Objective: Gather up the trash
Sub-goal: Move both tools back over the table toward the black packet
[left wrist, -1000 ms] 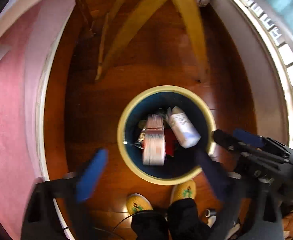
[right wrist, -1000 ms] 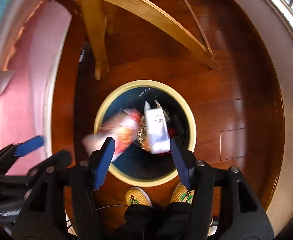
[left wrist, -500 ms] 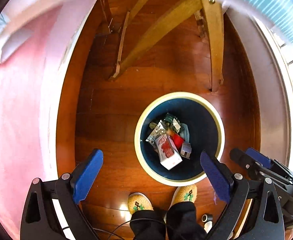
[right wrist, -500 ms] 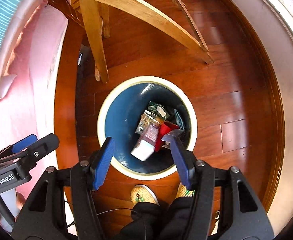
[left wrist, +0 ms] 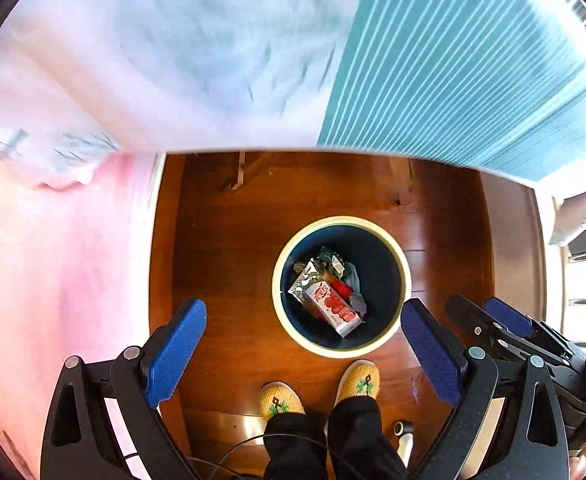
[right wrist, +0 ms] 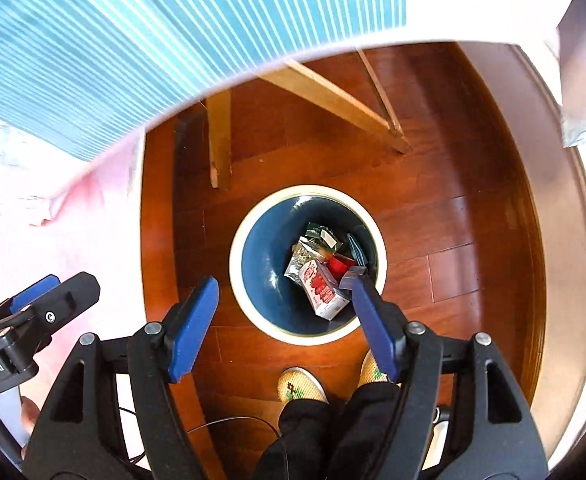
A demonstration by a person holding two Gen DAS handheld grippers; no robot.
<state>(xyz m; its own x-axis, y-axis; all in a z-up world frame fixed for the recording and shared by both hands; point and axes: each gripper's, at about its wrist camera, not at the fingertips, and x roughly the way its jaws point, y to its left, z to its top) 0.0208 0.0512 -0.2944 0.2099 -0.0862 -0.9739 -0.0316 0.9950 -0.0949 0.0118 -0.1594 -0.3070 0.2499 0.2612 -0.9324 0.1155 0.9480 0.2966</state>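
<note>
Both grippers hang high above the wooden floor, looking straight down, and both are empty. The left gripper has its blue fingers spread wide apart with nothing between them, and the right gripper shows the same: blue fingers well apart, gripping nothing. Directly below sits the round trash bin, dark blue inside with a pale cream rim, standing upright on the floor. The trash is down in there: a white carton with red print lies tilted on top of the heap, a crinkled silvery wrapper just beside it, something red tucked against the carton, and a small grey piece touching its far side. From the right wrist view the same carton lies toward the right side of the bin, partly behind the right finger. The person's feet in yellow knitted slippers stand just beside the near edge of the bin. Wooden legs rise from the floor beyond the bin, under a counter draped in a teal striped cloth. A pink surface fills the left side. In the left view, the right gripper shows at the right edge.
</note>
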